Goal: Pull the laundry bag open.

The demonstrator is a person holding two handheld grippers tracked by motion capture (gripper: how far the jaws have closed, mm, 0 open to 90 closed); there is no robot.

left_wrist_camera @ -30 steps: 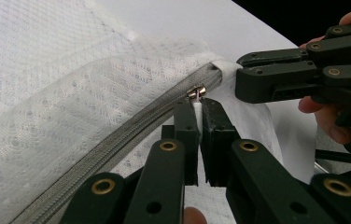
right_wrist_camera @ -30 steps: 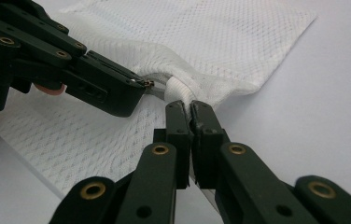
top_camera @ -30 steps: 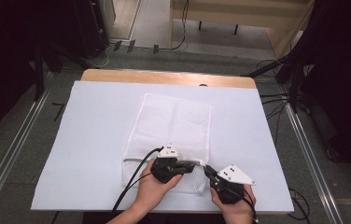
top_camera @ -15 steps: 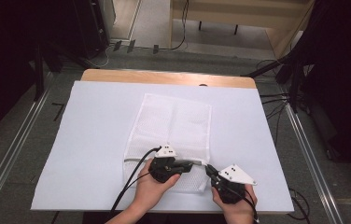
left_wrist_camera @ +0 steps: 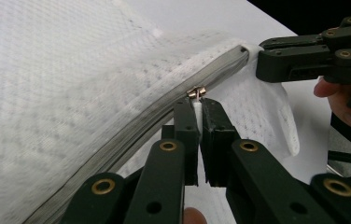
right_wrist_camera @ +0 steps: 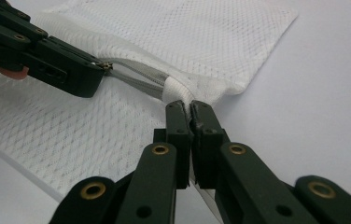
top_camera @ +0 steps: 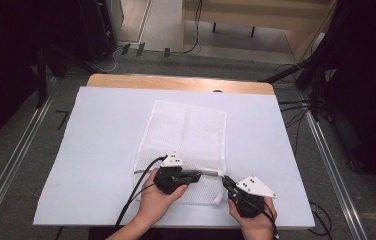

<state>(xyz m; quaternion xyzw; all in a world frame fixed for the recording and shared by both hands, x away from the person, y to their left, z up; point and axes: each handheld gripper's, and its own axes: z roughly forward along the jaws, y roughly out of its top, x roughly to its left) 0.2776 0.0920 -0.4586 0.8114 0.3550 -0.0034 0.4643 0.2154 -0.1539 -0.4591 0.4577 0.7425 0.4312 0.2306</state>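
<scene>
Two grippers are counted, one in each hand, and both are closed on one white mesh bag (top_camera: 188,145). The left gripper (left_wrist_camera: 198,108) is clamped on the small white pull of the bag's zip slider (left_wrist_camera: 196,92), the jaws pressed together with the pull between them. The right gripper (right_wrist_camera: 188,108) is pinched shut on the white fabric tab at the end of the zip (right_wrist_camera: 138,78), close to the bag's corner.

One bag, one zip and one slider are seen; the bag is laid flat on one white sheet (top_camera: 96,150) spread over the bench (top_camera: 176,82), with its near edge lifted where the two grippers hold it.

In the left gripper view the metal slider and the grey zip tape curving away are made out closely, and the right gripper is seen at the upper right, gripping the bag's corner. In the right gripper view the bag's far corner and the open mesh weave are shown, and the left gripper enters from the upper left. From the high view the whole outline of the bag, the wooden far edge of the bench and the two cables are given.

Both hands are held low at the near edge of the bench, near each other, the left gripper pointed to the right along the zip and the right gripper angled up and to the left towards it.
</scene>
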